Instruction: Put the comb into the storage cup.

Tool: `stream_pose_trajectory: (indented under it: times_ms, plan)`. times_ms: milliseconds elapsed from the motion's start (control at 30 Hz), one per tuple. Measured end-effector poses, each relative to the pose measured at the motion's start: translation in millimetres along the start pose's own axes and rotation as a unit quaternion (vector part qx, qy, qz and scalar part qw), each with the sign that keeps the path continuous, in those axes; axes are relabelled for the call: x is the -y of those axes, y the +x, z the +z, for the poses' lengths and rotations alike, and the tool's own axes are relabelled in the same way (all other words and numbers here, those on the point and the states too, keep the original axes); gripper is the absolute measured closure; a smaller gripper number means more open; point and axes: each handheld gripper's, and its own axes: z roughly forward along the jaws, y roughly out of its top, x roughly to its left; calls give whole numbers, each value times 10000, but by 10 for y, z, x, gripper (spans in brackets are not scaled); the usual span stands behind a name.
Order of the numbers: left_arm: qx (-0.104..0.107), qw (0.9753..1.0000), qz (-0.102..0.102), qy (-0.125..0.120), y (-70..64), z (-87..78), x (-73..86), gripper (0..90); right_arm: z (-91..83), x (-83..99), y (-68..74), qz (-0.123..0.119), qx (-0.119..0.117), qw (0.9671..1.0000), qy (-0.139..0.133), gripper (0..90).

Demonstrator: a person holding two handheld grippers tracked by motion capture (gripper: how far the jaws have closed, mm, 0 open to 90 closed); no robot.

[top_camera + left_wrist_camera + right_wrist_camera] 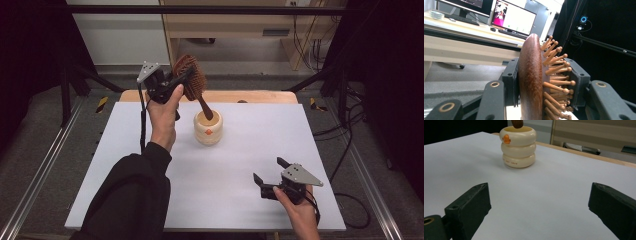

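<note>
1. Brush [190, 75] sits clamped in your left claw [176, 81], which you hold raised above the far side of the table [150, 200].
2. Your left claw grips the brush by its head: one jaw presses the smooth wooden back, the other presses into the peg bristles [556, 72], as the left gripper view shows.
3. From that claw the brush hangs tilted, with the head up at the jaws and the handle [205, 107] slanting down and to the right.
4. Below and to the right of your left claw stands the cup [208, 128], upright on the table.
5. The handle's tip is at the cup's mouth; in the right gripper view the brown end [517, 123] shows just over the rim. You cannot tell from these views whether it touches the cup.
6. Your right claw [273, 176] is held low over the near right part of the table, jaws spread wide with nothing between them.
7. Ahead of your right claw, well apart from it, the cup [518, 146] stands in line between the two jaws, its orange mark [505, 139] turned toward that claw.
8. Your left hand [162, 117] holds its claw from below; your right hand [295, 207] holds the other from behind.
</note>
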Motion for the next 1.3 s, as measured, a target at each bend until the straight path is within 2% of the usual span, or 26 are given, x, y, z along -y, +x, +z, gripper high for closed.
stream_pose_trajectory:
  times_ms: [433, 700, 867, 1300]
  plan:
    - [-9, 10000, 37, 35, -25, 37, 35, 517, -4, 2, -7, 23, -12, 10000, 0, 44]
    - [11, 9997, 228, 69, -45, 47, 54, 517, -2, 3, -7, 13, -15, 10000, -1, 44]
    - [0, 9999, 119, 80, -40, 55, 63, 517, -3, 6, -14, 68, -29, 10000, -12, 44]
    - [-55, 9996, 233, 129, -38, 74, 93, 516, 1, 9, -13, 64, -41, 10000, -3, 44]
